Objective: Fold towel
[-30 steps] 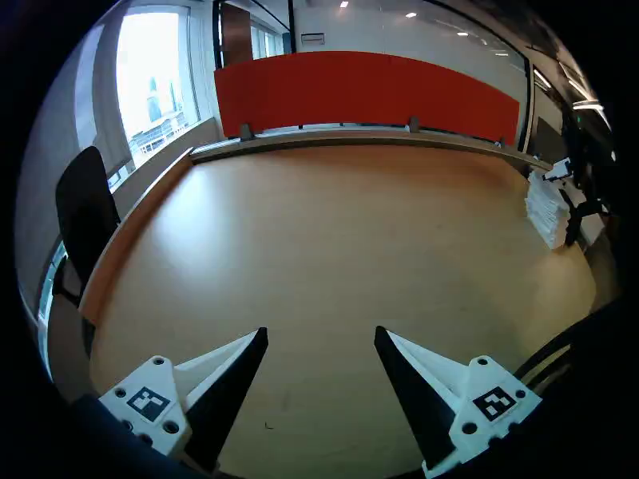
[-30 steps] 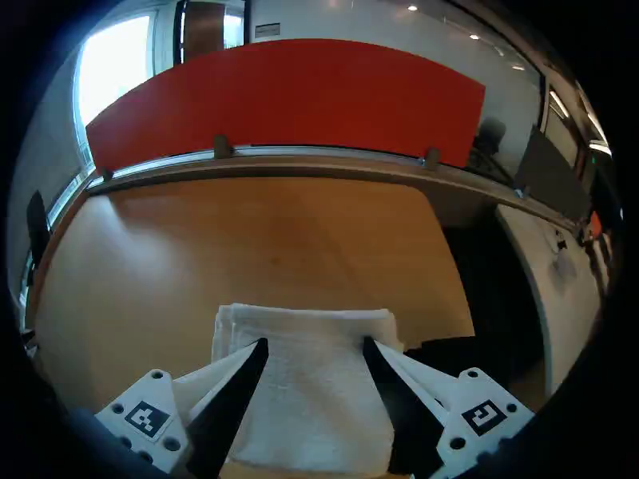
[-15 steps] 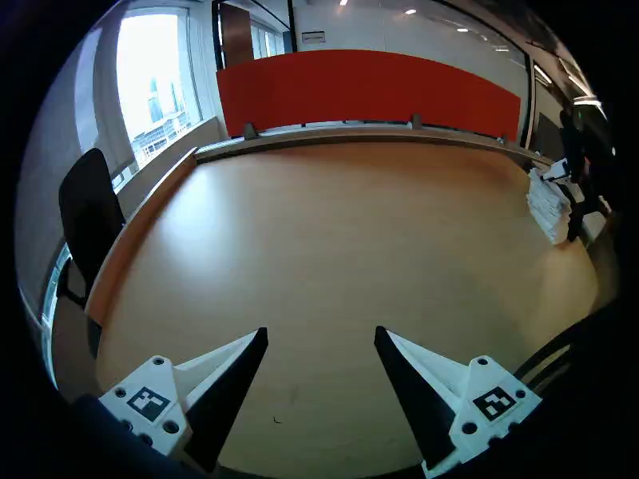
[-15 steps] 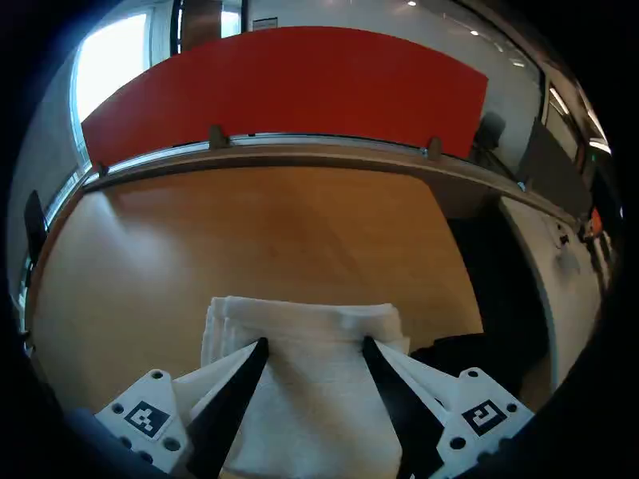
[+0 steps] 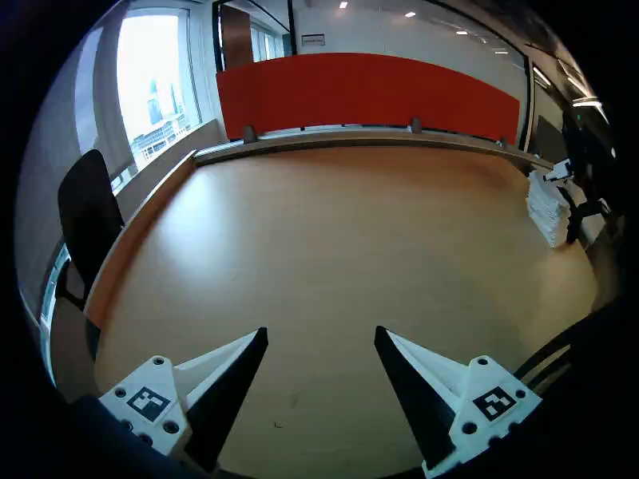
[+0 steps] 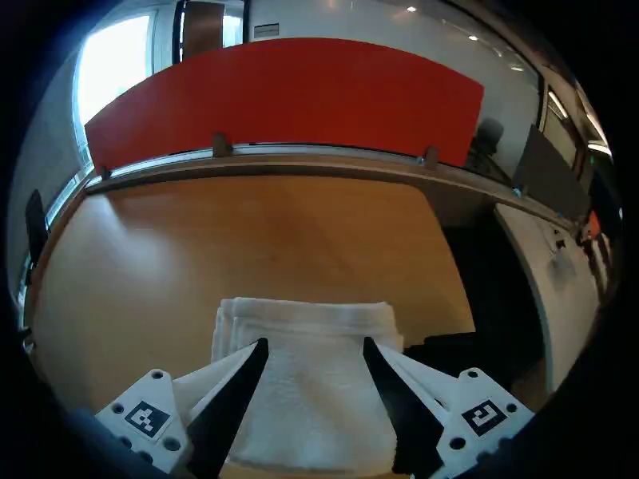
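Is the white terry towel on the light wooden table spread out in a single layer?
No: the white terry towel lies folded into a rectangle, with stacked layers showing at its far left corner.

The towel lies on the table, before the divider panel.

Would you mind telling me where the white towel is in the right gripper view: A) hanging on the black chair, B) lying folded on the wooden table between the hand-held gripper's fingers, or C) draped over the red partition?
B: the folded white towel lies flat on the wooden table, in the gap between the open fingers of the right hand-held gripper.
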